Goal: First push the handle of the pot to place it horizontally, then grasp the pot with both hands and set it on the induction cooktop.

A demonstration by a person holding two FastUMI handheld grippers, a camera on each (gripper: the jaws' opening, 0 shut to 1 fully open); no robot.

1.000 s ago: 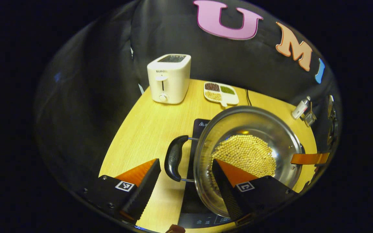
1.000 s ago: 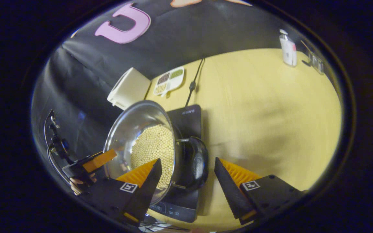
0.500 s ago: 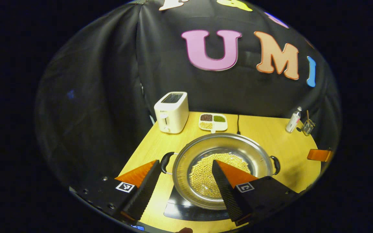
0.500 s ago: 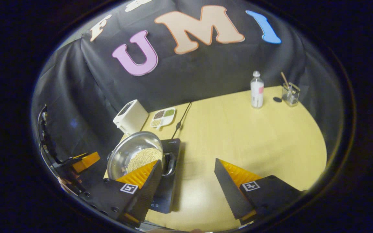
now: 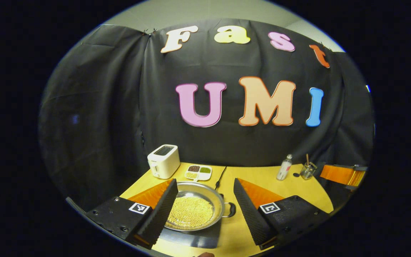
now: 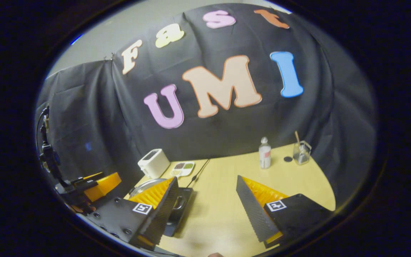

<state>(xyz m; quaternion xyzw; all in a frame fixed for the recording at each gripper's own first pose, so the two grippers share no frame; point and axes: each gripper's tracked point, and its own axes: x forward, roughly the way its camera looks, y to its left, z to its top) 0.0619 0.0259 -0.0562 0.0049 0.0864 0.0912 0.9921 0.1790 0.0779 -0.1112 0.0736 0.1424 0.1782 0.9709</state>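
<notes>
- Steel pot (image 5: pixel 194 210), filled with pale yellow beans, sitting on the black induction cooktop (image 5: pixel 191 237) near the bench's (image 5: pixel 262 178) left front; a black handle (image 5: pixel 229 210) sticks out on its right side.
- Left gripper (image 5: pixel 205 208): fingers spread wide, holding nothing, held above and clear of the pot.
- Right gripper (image 6: pixel 207 207): fingers spread wide, holding nothing, over bare bench to the right of the cooktop (image 6: pixel 178 210).
- White toaster (image 5: pixel 163 161) at the bench's far left corner.
- White divided dish (image 5: pixel 198 172) of dark, green and yellow grains just beside the toaster, at the far edge.
- Black cord (image 5: pixel 220 177) running from the far edge toward the cooktop.
- Small bottle (image 5: pixel 284 167) and glass holder (image 5: pixel 308 171) with a stick in it, near the far right corner.
</notes>
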